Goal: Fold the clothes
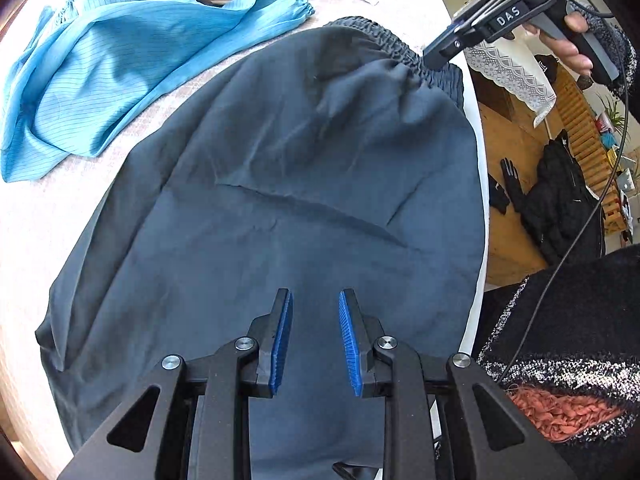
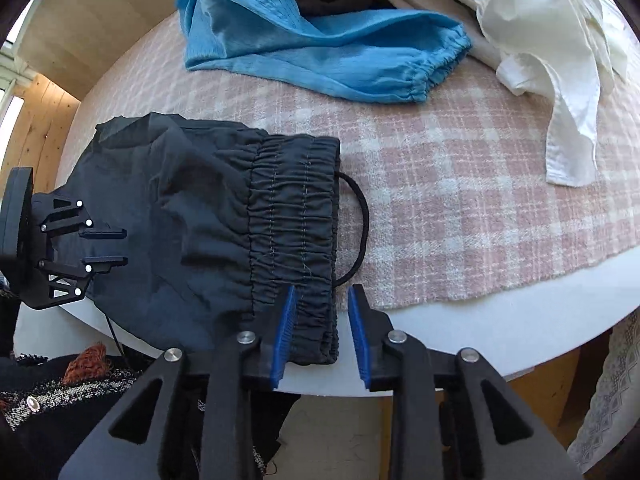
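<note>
- A dark navy garment [image 1: 280,184] is lying spread across the near part of the round white worktop [image 2: 500,320], its lower end hanging over the worktop's near edge.
- Its gathered elastic waistband [image 2: 296,232] is sitting at the right end, partly on the pink checked cloth [image 2: 460,208] that is covering most of the worktop; a black drawcord loop [image 2: 362,216] is sticking out from the waistband onto that cloth.
- The left hand-held gripper [image 1: 315,340] is pointing steeply down over the middle of the garment, its blue-padded jaws standing partly apart with nothing gripped between them; whether the tips are touching the fabric cannot be told.
- The right hand-held gripper [image 2: 322,332] is hovering at the waistband's near corner, jaws partly apart. The left pad is lying over the gathered edge and the right pad is standing clear of it beside the cloth, so the band is not being pinched.
- A hand [image 1: 568,48] in a dark speckled sleeve is holding the right hand-held gripper's handle.
- A light blue garment [image 2: 320,48] is lying crumpled further back on the worktop, and a white garment [image 2: 560,80] is heaped to its right.
</note>
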Demonstrator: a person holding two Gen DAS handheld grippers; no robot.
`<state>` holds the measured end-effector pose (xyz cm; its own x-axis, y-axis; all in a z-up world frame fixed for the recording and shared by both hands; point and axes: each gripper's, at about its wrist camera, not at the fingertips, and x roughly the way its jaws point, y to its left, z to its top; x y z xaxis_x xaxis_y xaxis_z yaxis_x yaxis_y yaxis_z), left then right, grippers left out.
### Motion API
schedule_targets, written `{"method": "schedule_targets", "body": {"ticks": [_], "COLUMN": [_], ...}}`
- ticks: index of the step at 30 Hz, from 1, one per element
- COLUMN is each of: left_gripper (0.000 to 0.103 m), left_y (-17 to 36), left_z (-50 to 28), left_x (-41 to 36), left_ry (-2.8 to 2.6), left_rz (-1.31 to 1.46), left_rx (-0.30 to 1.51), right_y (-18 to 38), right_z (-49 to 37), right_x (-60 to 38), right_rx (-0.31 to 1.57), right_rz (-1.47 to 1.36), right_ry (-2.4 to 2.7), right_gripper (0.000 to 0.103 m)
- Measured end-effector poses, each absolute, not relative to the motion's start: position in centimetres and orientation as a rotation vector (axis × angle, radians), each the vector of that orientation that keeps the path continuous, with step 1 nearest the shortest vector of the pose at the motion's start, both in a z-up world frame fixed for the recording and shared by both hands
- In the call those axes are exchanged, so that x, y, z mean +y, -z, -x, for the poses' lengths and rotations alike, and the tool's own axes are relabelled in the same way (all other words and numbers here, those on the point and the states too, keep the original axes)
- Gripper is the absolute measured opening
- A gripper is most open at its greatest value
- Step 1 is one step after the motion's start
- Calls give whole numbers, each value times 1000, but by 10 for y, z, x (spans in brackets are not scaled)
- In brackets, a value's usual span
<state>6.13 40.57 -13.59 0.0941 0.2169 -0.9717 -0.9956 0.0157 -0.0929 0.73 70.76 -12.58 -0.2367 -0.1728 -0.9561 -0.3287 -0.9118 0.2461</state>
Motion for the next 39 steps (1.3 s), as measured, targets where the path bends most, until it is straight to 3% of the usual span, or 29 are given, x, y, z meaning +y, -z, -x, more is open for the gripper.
{"method": "schedule_targets", "body": {"ticks": [1, 3, 12, 15, 17, 19, 23, 25, 27, 33, 38, 39], "left_gripper": [23, 23, 23, 24, 25, 25, 25, 25, 25, 25, 25, 25], "left_y": [138, 142, 143, 144, 146, 144, 143, 140, 136, 114, 87, 84], "left_z": [-61, -60, -47, -42, -41, -39, -36, -35, -36, -45, -49, -47], "left_x": [405, 402, 391, 390, 388, 387, 386, 383, 383, 396, 407, 405], "left_ry": [-1236, -1244, -1270, -1276, -1276, -1275, -1280, -1294, -1303, -1341, -1400, -1421], "left_rz": [1094, 1109, 1139, 1150, 1152, 1150, 1148, 1149, 1159, 1095, 1026, 1025], "left_rx": [975, 961, 922, 909, 910, 909, 904, 894, 857, 805, 765, 759], "right_y": [121, 120, 166, 163, 160, 158, 147, 137, 119, 78, 96, 102], "right_z": [-3, 8, 34, 30, 27, 26, 21, 20, 16, 9, 10, 11], "right_x": [711, 717, 714, 695, 686, 683, 671, 664, 667, 713, 784, 793], "right_rx": [578, 525, 670, 534, 454, 448, 376, 285, 213, -6, 55, 174], "right_rz": [1834, 1789, 1926, 1922, 1909, 1906, 1899, 1882, 1844, 1709, 1725, 1754], "right_ry": [-2337, -2373, -2434, -2504, -2516, -2523, -2553, -2551, -2568, -2433, -2204, -2210], "right_gripper": [54, 62, 64, 65, 61, 44, 35, 21, 14, 10, 10, 11]}}
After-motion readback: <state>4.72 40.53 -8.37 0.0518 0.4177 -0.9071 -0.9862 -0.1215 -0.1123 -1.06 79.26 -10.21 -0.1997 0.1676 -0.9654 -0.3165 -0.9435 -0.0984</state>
